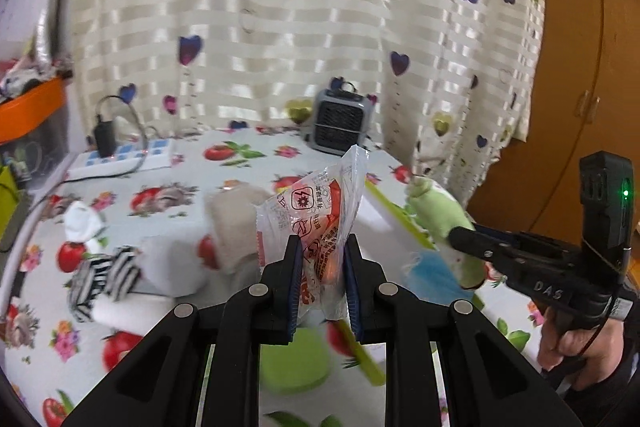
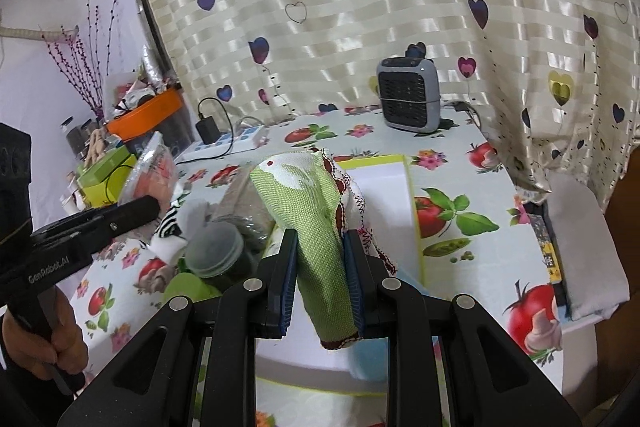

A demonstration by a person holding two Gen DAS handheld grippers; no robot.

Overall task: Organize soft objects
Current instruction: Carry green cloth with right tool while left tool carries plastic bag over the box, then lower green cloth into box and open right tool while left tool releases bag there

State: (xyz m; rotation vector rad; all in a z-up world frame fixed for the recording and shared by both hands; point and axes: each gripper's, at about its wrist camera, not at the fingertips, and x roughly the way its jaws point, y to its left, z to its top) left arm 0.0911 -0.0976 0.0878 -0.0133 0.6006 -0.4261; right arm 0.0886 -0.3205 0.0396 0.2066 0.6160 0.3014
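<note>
My left gripper [image 1: 321,283] is shut on a clear plastic packet with red print [image 1: 320,211], held upright above the table. My right gripper [image 2: 320,279] is shut on a rolled green cloth with red-stitched white trim [image 2: 316,227]; it also shows in the left wrist view [image 1: 440,219]. Below the right gripper is a white tray with a lime-green rim [image 2: 412,195] holding a blue item [image 2: 368,363]. A striped black-and-white sock [image 1: 104,279], a white sock [image 1: 82,223] and a beige cloth [image 1: 232,223] lie on the table to the left.
The table has a tomato-print cloth [image 1: 168,195]. A small grey heater [image 2: 408,99] and a power strip with charger [image 1: 120,155] stand at the back by the curtain. A green lid [image 1: 294,363] and a dark jar [image 2: 216,251] sit near the grippers. An orange tub [image 2: 148,111] stands far left.
</note>
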